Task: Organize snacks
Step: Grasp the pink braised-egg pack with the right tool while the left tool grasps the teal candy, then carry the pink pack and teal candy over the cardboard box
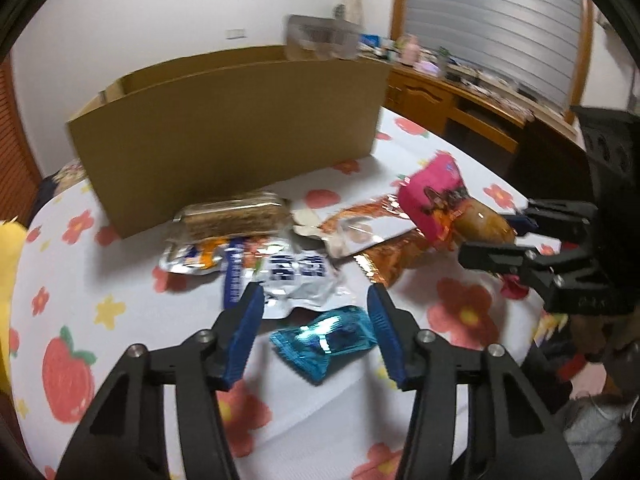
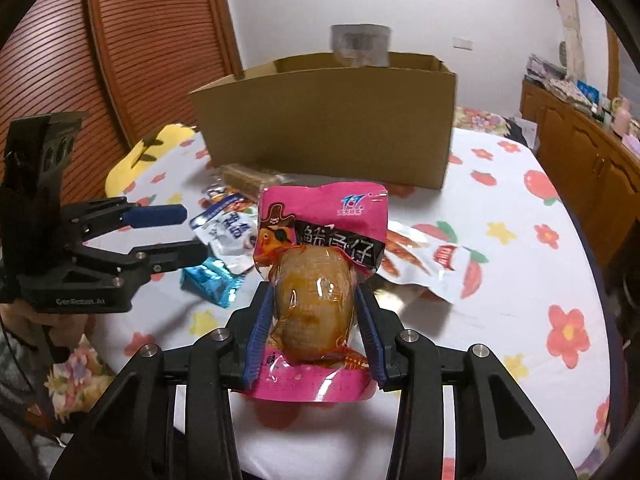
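Note:
My right gripper [image 2: 313, 290] is shut on a pink snack packet [image 2: 320, 220] with a brown lump inside. Its blue pads press both sides, and the packet hangs above the table. The left wrist view shows the same packet [image 1: 434, 196] at the right gripper [image 1: 492, 236]. My left gripper [image 1: 316, 294] is open just above the table. A teal foil packet [image 1: 324, 340] lies on the cloth between its fingers, untouched by the pads. From the right wrist view, the left gripper [image 2: 196, 234] hovers over that teal packet [image 2: 212, 280]. An open cardboard box [image 1: 224, 128] stands behind the snacks.
In front of the box lie a brown wafer bar in clear wrap [image 1: 236, 216], silver and blue packets [image 1: 296, 276] and an orange and white packet [image 1: 360, 228]. A clear packet [image 2: 360, 46] sticks up out of the box. A flowered cloth covers the table [image 1: 80, 320]. A wooden sideboard [image 1: 460, 100] stands at the right.

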The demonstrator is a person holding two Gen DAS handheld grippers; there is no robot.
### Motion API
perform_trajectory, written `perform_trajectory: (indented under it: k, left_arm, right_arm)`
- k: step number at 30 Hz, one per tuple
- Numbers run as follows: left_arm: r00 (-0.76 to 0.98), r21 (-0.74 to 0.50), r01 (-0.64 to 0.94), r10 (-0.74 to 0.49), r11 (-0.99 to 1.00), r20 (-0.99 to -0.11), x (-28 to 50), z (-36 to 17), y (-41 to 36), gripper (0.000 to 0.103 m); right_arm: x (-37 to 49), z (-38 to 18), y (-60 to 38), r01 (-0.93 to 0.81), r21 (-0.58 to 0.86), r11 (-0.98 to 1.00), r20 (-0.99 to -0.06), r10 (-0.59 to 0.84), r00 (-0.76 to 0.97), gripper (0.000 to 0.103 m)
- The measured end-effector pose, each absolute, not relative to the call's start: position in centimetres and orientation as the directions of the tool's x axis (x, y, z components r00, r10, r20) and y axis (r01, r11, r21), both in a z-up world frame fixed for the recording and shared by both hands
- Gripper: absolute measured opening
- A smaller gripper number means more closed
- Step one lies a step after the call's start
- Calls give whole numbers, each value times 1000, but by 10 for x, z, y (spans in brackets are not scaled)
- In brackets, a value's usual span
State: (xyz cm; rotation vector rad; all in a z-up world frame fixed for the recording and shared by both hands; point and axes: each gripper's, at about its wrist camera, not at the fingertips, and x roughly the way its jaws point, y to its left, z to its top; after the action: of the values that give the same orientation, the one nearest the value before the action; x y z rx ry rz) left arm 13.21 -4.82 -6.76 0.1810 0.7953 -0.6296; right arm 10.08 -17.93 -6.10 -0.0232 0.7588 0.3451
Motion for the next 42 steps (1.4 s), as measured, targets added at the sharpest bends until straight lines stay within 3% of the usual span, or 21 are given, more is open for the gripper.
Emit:
perform_trajectory:
  k: [6, 20, 26, 28, 30, 42]
  left_arm:
    - [430, -96, 657, -476, 748, -767, 135, -77, -62, 51]
    - [391, -82, 656, -430, 750, -814, 114, -82, -54, 50]
    - [423, -53, 641, -410, 766, -808, 113, -82, -56, 42]
    - [439, -39, 632, -399, 774, -805, 113, -82, -55, 28]
    - [452, -22, 627, -387, 779, -804, 114, -83, -57, 23]
    - [494, -46, 582, -398, 812, -773, 101, -77, -40, 21]
  right_arm:
    - [101, -64, -191, -294, 118, 949, -685, 292, 667, 42]
    - [100, -66, -194, -290, 125, 949, -684, 294, 668, 42]
    - [100, -68, -193, -291, 126, 948, -687, 295, 663, 42]
    - [100, -68, -192, -292, 124, 948, -688, 295, 663, 42]
    - [100, -69, -191, -295, 122, 948, -689, 295, 663, 42]
    - [102, -73, -192, -293, 127, 948, -696, 296, 655, 42]
